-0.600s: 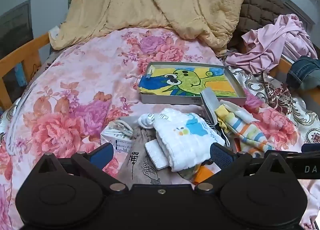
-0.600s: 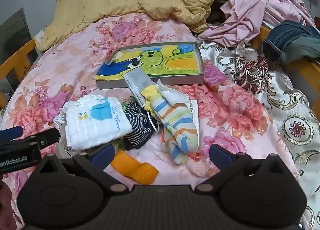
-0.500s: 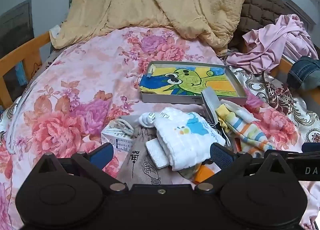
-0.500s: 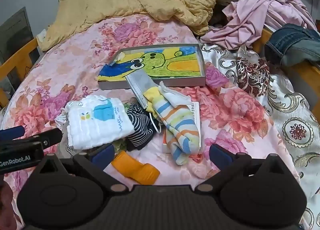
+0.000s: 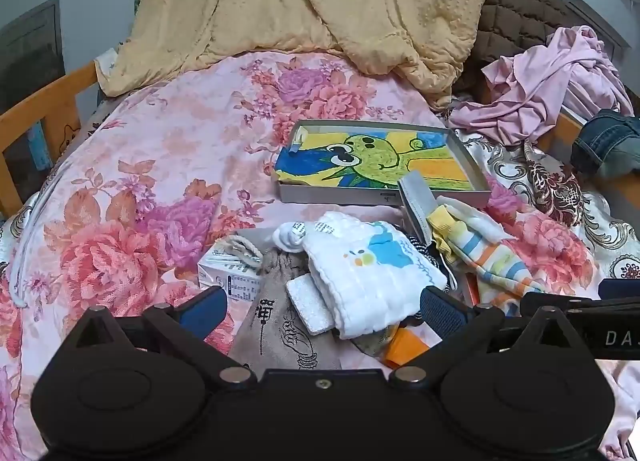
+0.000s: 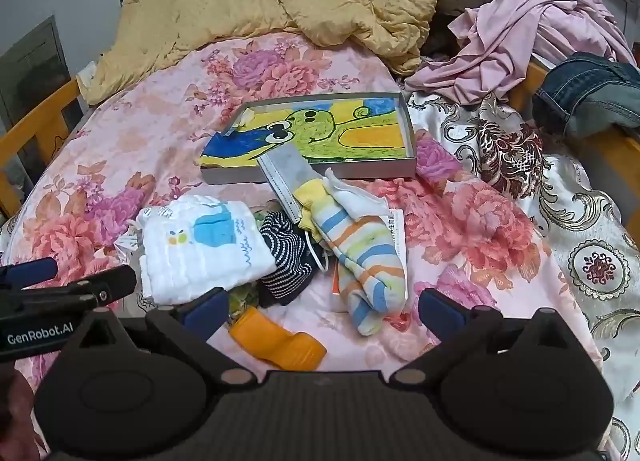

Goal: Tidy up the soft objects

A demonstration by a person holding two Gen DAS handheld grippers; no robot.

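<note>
A pile of soft items lies on the floral bedspread in front of a shallow box (image 5: 384,197) (image 6: 404,173) lined with a green cartoon drawing. It holds a folded white cloth with a blue print (image 5: 372,273) (image 6: 204,249), a striped sock (image 5: 480,257) (image 6: 360,257), a dark striped cloth (image 6: 286,261), a grey face mask (image 5: 416,205) (image 6: 286,173), a grey pouch (image 5: 276,325) and an orange piece (image 6: 276,341). My left gripper (image 5: 322,311) is open just before the white cloth. My right gripper (image 6: 322,307) is open above the orange piece and the sock's toe.
A small white carton (image 5: 228,273) and a white sponge (image 5: 310,301) lie by the pouch. A yellow blanket (image 5: 320,5), a brown quilt (image 5: 516,1), pink clothes (image 6: 532,29) and jeans (image 6: 588,97) lie at the back and right. Wooden bed rails (image 5: 44,109) flank the bed.
Both grippers have shifted slightly; the pile sits a little nearer in the right wrist view. Nothing was gripped or moved.
</note>
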